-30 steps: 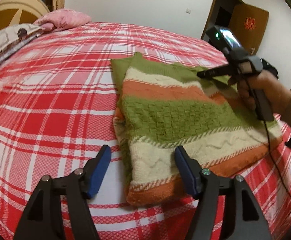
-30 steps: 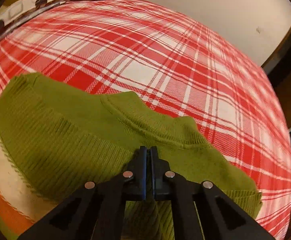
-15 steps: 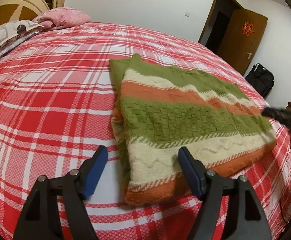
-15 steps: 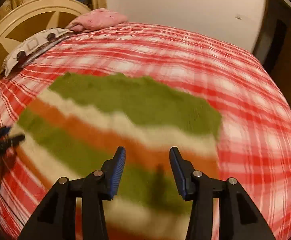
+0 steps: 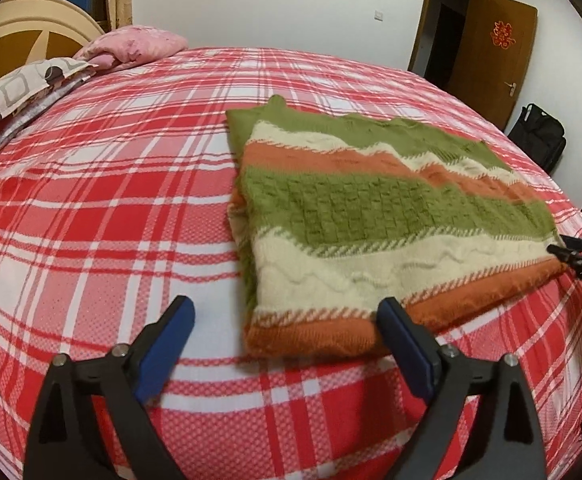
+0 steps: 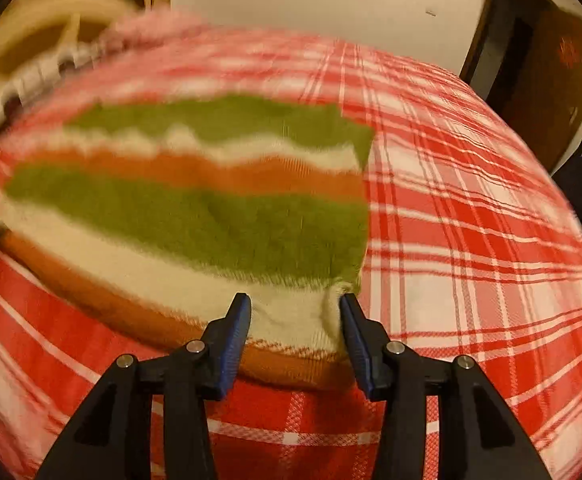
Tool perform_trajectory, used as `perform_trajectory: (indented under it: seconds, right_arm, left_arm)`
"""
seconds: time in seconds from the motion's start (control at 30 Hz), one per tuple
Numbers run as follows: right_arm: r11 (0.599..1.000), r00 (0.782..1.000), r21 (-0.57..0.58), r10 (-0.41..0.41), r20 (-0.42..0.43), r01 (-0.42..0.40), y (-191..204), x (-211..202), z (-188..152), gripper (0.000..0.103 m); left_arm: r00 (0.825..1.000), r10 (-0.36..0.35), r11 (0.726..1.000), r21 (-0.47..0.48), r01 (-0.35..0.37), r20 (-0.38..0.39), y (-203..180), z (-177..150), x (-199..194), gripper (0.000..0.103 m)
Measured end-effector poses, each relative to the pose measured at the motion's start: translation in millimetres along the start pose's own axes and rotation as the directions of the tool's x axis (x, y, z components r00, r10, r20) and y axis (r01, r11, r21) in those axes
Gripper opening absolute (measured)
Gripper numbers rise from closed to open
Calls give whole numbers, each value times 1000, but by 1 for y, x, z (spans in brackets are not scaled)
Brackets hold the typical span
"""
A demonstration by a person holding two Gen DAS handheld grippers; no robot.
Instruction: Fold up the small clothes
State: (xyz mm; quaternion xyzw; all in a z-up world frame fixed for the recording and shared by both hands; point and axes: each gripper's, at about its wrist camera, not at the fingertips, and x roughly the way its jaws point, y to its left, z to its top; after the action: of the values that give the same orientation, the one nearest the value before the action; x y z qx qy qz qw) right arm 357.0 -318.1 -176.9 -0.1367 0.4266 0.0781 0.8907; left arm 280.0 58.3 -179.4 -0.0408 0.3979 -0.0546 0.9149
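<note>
Lying folded on the red plaid bed (image 5: 91,208), the green, cream and orange striped knit sweater (image 5: 371,224) waits; left gripper (image 5: 287,344) jaws opening, empty, right gripper (image 6: 295,332) jaws spread astride its corner. Grabbing one layer could undo the fold.

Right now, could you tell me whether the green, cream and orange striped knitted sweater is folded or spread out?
Folded: the striped knitted sweater lies as a compact rectangle with stacked layers along its left edge, no sleeves showing.

Green, cream and orange striped sweater (image 5: 371,216) on red-and-white plaid bedspread (image 5: 111,200).
</note>
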Motion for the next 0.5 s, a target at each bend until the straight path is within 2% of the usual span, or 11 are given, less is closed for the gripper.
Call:
perform_trajectory:
  seconds: [0.13, 0.23, 0.33, 0.4, 0.5]
  right_arm:
    - [999, 1000, 42, -13, -7, 13, -4, -11, 0, 48]
    - [1000, 999, 0, -20, 38, 20, 9, -27, -2, 48]
    - [999, 996, -40, 29, 86, -25, 28, -38, 4, 48]
    - [995, 991, -35, 96, 90, -93, 44, -35, 15, 48]
    - [977, 973, -61, 207, 99, -202, 85, -29, 34, 48]
  left_arm:
    - [1000, -6, 1000, 5, 6, -1, -1, -1, -2, 98]
    - [1000, -7, 1000, -1, 7, 0, -1, -2, -4, 100]
    - [1000, -8, 1000, 0, 8, 4, -2, -5, -6, 101]
    - [1000, -14, 1000, -6, 14, 8, -1, -5, -7, 101]
    - [1000, -20, 1000, -9, 20, 12, -1, -7, -8, 101]
